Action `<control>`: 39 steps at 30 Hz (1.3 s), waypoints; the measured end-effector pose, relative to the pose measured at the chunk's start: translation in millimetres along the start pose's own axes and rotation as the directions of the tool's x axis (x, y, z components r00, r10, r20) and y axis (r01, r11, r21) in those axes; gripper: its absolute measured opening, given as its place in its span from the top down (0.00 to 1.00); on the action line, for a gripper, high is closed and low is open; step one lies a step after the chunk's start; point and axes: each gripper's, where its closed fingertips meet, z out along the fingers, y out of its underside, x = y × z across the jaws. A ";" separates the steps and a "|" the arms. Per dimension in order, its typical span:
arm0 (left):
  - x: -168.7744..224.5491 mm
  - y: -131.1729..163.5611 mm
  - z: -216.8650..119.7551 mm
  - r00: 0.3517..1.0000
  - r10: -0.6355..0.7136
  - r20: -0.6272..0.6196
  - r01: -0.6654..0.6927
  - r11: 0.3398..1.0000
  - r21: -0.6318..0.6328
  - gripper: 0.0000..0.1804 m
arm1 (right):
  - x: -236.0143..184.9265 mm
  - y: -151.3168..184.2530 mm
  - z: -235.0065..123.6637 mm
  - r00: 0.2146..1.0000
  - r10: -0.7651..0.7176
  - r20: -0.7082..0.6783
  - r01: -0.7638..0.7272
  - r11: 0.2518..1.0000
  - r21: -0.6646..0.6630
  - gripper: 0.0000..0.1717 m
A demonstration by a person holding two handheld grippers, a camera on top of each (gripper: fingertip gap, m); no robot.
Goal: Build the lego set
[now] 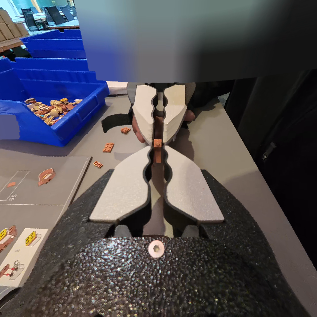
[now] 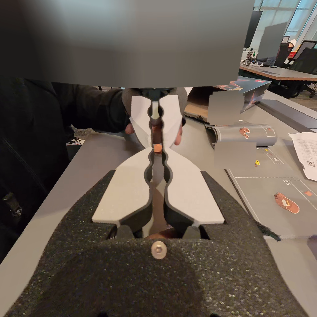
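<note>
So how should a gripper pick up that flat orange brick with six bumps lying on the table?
Probably from straight above, with the fingers closing across the two long edges of the orange six-stud plate. It lies flat, studs up, on the grey table, so only its thin sides can be pinched. Nothing touches it, which leaves room for both fingers.

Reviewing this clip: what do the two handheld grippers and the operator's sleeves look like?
Both grippers match. The left gripper and right gripper each have two broad pale grey fingers with wavy, dark-lined inner edges, set in a black speckled body with one silver hex screw. The operator wears a black sleeve. No cables show.
</note>
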 end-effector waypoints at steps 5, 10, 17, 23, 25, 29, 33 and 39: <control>-5.0 16.1 -5.9 1.000 0.019 0.012 -0.017 0.992 -0.127 0.96 | 8.8 16.9 3.5 0.996 -0.066 -0.060 0.058 0.990 -0.125 0.95; -19.5 48.5 -29.1 0.997 0.031 0.074 -0.003 0.934 -0.358 0.96 | 28.6 54.9 7.0 0.982 -0.149 -0.116 0.089 0.908 -0.410 0.81; -17.2 65.4 -30.1 0.997 0.015 0.075 0.020 0.893 -0.451 0.96 | 37.3 81.7 15.3 0.983 -0.164 -0.077 0.090 0.812 -0.577 0.78; -18.9 66.6 -31.2 0.995 0.037 0.091 0.010 0.884 -0.468 0.96 | 31.9 82.6 21.7 0.989 -0.144 -0.039 0.094 0.807 -0.583 0.88; -19.7 66.1 -30.9 0.994 0.040 0.098 0.011 0.884 -0.467 0.96 | 29.8 82.2 22.6 0.989 -0.143 -0.028 0.100 0.810 -0.578 0.89; -21.9 66.1 -28.5 0.992 0.057 0.116 0.004 0.881 -0.472 0.96 | 29.5 77.0 22.4 0.995 -0.092 -0.049 0.051 0.835 -0.548 0.89; -25.5 63.8 -25.1 0.985 0.096 0.143 -0.017 0.880 -0.475 0.96 | 32.0 73.8 18.7 0.996 -0.021 -0.092 -0.031 0.850 -0.525 0.90; -27.6 69.5 -19.8 0.979 0.133 0.152 -0.040 0.865 -0.501 0.96 | 28.2 79.2 16.3 0.996 -0.037 -0.076 -0.011 0.830 -0.557 0.90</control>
